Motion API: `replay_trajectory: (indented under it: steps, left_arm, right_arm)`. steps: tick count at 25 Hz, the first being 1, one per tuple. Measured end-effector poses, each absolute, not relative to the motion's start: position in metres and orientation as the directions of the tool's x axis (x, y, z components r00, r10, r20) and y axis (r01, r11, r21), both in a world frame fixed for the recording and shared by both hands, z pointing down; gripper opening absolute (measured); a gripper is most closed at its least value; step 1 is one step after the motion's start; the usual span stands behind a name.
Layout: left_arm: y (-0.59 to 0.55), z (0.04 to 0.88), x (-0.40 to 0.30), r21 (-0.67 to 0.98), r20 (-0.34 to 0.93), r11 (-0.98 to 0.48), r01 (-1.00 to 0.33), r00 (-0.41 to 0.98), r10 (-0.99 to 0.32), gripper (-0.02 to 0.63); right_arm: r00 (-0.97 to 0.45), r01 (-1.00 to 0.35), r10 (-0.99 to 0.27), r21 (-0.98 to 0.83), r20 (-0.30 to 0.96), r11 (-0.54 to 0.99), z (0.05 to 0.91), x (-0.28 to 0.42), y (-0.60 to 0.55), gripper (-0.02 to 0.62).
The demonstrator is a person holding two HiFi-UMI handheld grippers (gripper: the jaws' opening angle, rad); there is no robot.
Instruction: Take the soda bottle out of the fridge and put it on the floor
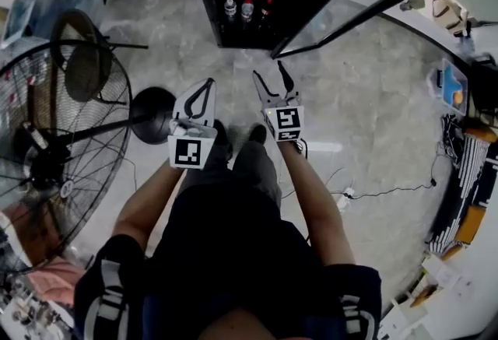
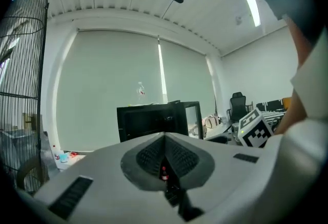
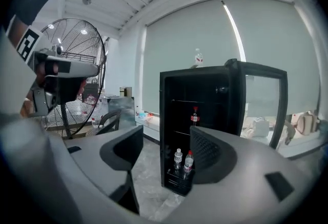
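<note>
Ahead on the floor (image 1: 373, 97) stands the black fridge (image 3: 200, 74), door open. Short of it, the right gripper (image 1: 271, 71) gapes wide, empty; the left gripper (image 1: 208, 85) is pinched together, empty. The fridge's middle shelf carries the soda bottle (image 3: 195, 115), upright.

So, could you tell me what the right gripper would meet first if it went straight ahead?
Probably the two bottles on the fridge's bottom shelf; nothing nearer shows, though depth is unclear.

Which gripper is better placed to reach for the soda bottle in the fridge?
Right, probably: the right gripper has its jaws apart and faces the open fridge, soda bottle in view; the left gripper has its jaws together.
</note>
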State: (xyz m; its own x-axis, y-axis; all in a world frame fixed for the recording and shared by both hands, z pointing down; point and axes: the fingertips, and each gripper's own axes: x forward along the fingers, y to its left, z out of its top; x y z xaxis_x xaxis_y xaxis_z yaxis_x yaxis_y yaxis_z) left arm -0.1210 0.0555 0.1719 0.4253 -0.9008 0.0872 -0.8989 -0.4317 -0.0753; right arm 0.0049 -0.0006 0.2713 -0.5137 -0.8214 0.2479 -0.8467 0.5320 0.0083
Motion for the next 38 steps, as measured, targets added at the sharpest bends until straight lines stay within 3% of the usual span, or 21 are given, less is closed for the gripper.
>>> replay_trajectory:
  steps: [12, 38]
  left_arm:
    - [-0.022, 0.246, -0.109, -0.081, 0.113, -0.351, -0.933, 0.341, -0.933, 0.025]
    - [-0.081, 0.385, -0.134, -0.079, 0.096, -0.347, -0.934, 0.34, -0.936, 0.025]
  right_arm:
    - [-0.52, -0.846, -0.805, -0.037, 0.287, 0.533, 0.382, 0.014, -0.107, 0.284]
    - [-0.367, -0.928, -0.862, -0.072, 0.35, 0.366, 0.579, 0.024, -0.254, 0.285]
